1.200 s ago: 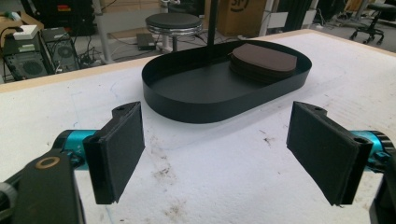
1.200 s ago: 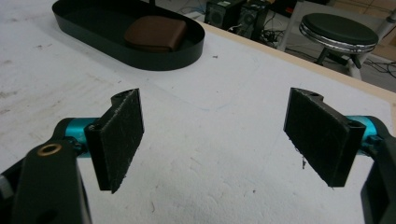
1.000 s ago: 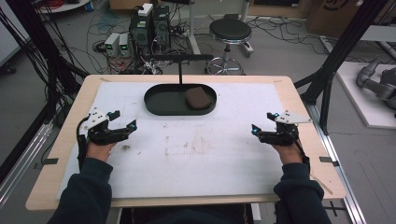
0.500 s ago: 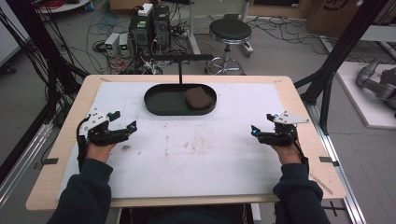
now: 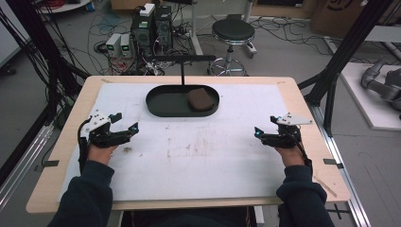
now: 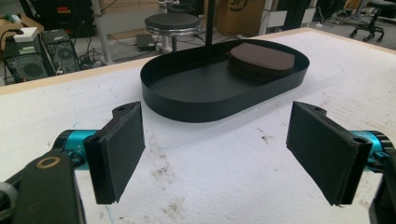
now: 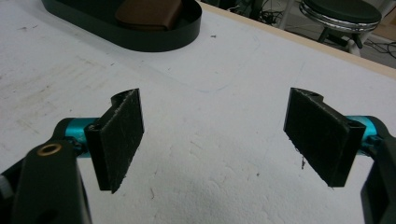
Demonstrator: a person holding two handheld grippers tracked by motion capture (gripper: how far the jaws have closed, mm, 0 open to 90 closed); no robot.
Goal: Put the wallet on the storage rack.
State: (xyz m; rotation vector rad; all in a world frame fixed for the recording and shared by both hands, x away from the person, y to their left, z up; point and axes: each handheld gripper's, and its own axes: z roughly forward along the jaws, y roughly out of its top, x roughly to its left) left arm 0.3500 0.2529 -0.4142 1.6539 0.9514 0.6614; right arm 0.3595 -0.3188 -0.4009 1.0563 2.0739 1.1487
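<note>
Above table [image 5: 198, 156], both grippers' jaws apart.

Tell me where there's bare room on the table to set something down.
The white mat is bare between the left tongs and the right tongs, in front of the black tray. The tray's left half is free; a brown pad fills its right end.

We get even, soft overhead light, faint shadows on the table [image 5: 198, 156], mild blur overall, no real glare anywhere.
</note>
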